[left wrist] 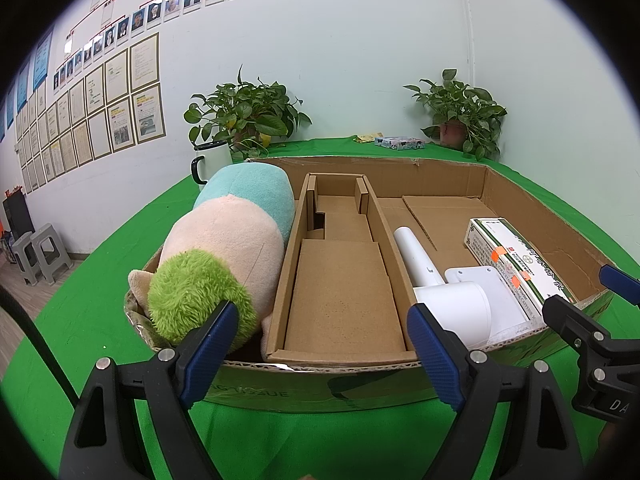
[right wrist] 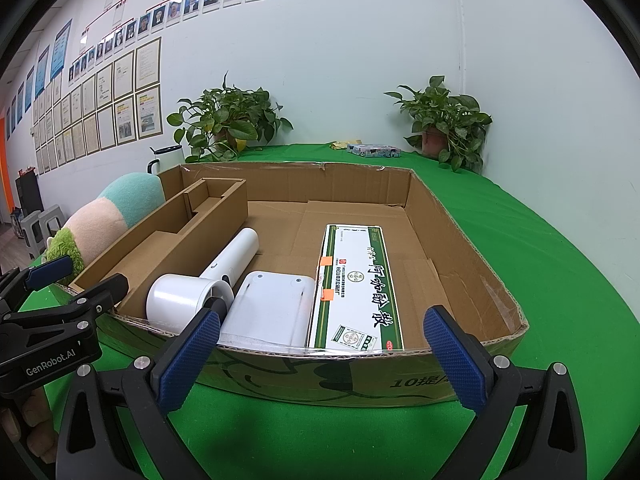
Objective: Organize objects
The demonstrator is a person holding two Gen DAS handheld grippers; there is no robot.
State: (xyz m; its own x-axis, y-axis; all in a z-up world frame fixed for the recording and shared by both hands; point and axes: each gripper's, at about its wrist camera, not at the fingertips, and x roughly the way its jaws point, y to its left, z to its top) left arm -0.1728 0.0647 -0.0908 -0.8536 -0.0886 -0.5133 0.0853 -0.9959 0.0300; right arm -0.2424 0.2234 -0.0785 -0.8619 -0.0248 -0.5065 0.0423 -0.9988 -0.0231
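A shallow cardboard box (left wrist: pixel 440 172) (right wrist: pixel 472 256) sits on the green table. Inside it lie a plush toy (left wrist: pixel 224 256) (right wrist: pixel 100 224) at the left, a narrow cardboard insert (left wrist: pixel 340 280) (right wrist: pixel 168 248), a white hair dryer (left wrist: pixel 444 292) (right wrist: pixel 208 284), a flat white device (right wrist: pixel 272 308) and a green-and-white medicine box (left wrist: pixel 516 260) (right wrist: pixel 356 288). My left gripper (left wrist: pixel 320 356) is open and empty at the box's near wall. My right gripper (right wrist: pixel 320 360) is open and empty, also at the near wall; it shows in the left wrist view (left wrist: pixel 584 296).
A white mug (left wrist: pixel 210 160) stands behind the box at the left. Two potted plants (left wrist: pixel 244 116) (left wrist: pixel 460 116) stand at the back wall. A small patterned box (left wrist: pixel 398 143) lies between them. Grey stools (left wrist: pixel 38 252) stand on the floor at the left.
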